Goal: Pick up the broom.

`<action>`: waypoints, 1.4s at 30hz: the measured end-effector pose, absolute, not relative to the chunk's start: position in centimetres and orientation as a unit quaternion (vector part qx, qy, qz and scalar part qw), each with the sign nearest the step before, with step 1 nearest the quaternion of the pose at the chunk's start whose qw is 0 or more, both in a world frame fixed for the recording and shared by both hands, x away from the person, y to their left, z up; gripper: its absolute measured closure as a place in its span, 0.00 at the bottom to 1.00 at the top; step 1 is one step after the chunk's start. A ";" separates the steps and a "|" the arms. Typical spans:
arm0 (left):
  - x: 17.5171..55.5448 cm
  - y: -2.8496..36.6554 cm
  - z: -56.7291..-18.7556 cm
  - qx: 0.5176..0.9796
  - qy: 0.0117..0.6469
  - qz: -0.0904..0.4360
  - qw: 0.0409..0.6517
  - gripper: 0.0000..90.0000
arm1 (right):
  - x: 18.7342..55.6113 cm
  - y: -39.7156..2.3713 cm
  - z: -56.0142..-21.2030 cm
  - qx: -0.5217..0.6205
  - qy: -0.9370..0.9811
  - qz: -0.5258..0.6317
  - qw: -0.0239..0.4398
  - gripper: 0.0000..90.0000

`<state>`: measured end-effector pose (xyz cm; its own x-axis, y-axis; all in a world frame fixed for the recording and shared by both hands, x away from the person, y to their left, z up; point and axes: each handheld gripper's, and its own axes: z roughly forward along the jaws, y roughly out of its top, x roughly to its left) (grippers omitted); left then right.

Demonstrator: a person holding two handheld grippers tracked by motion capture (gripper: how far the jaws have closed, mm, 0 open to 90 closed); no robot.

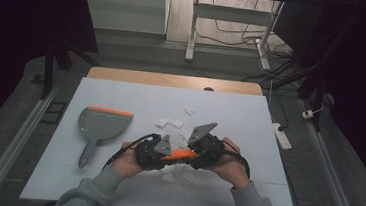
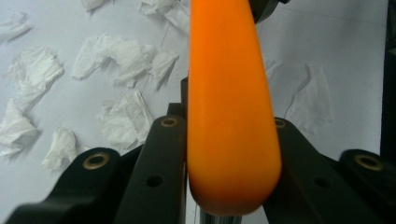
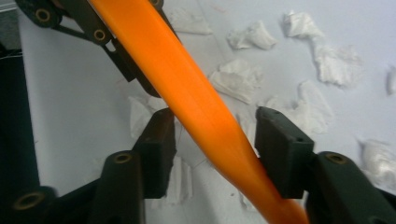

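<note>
An orange handle hangs level between my two grippers above the white table sheet. My left gripper is shut on the handle's thick rounded end, with a black pad pressed against each side. My right gripper faces it from the other end. Its jaws straddle the handle's thinner stretch. One pad is just at the handle and the other pad stands a little apart from it. Torn white paper scraps lie under and beyond the grippers.
A grey dustpan with an orange front edge lies at the left of the sheet, handle toward me. More scraps spread across the sheet's middle. Metal rails run along both sides of the table, and a white power strip lies on the floor at the right.
</note>
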<state>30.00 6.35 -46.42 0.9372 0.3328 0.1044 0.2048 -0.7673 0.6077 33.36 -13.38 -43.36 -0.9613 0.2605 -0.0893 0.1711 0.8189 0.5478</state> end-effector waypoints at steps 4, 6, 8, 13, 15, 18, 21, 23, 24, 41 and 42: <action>29.9 6.3 -46.5 0.937 0.131 0.098 0.310 0.87 | 33.1 -13.1 -43.7 0.086 0.959 0.256 0.088 0.64; 29.8 6.2 -46.6 0.938 0.121 0.098 0.309 0.87 | 32.7 -13.0 -43.8 0.070 0.965 0.237 0.088 0.67; 29.8 6.2 -46.6 0.939 0.117 0.097 0.309 0.86 | 32.4 -12.9 -43.9 0.053 0.969 0.225 0.091 0.70; 30.1 7.0 -46.5 0.928 0.122 0.104 0.337 0.82 | 32.5 -13.1 -43.8 0.048 0.967 0.235 0.084 0.74; 30.3 7.6 -46.4 0.919 0.139 0.114 0.352 0.75 | 32.7 -13.4 -43.8 0.051 0.965 0.247 0.074 0.76; 30.4 7.9 -46.4 0.908 0.162 0.126 0.366 0.60 | 32.9 -13.7 -43.5 0.059 0.958 0.274 0.064 0.78; 30.3 8.1 -46.4 0.900 0.179 0.143 0.370 0.48 | 32.9 -13.8 -43.4 0.065 0.955 0.282 0.062 0.78; 30.3 8.3 -46.3 0.894 0.193 0.155 0.373 0.40 | 33.0 -14.0 -43.3 0.071 0.952 0.293 0.061 0.79; 30.3 8.5 -46.2 0.890 0.202 0.159 0.376 0.40 | 33.0 -14.0 -43.3 0.071 0.952 0.293 0.061 0.79; 27.5 16.2 -46.1 0.821 0.327 0.231 0.408 0.30 | 34.5 -16.7 -42.5 0.153 0.915 0.366 0.070 0.79; 27.3 16.8 -46.2 0.817 0.336 0.239 0.404 0.30 | 34.5 -16.7 -42.5 0.155 0.914 0.368 0.071 0.79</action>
<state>27.25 16.84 -46.21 0.6607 0.7413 0.1184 0.3557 -0.4481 0.8202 34.50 -16.73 -42.53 -0.9422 0.3347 -0.0151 0.2308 0.6810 0.6949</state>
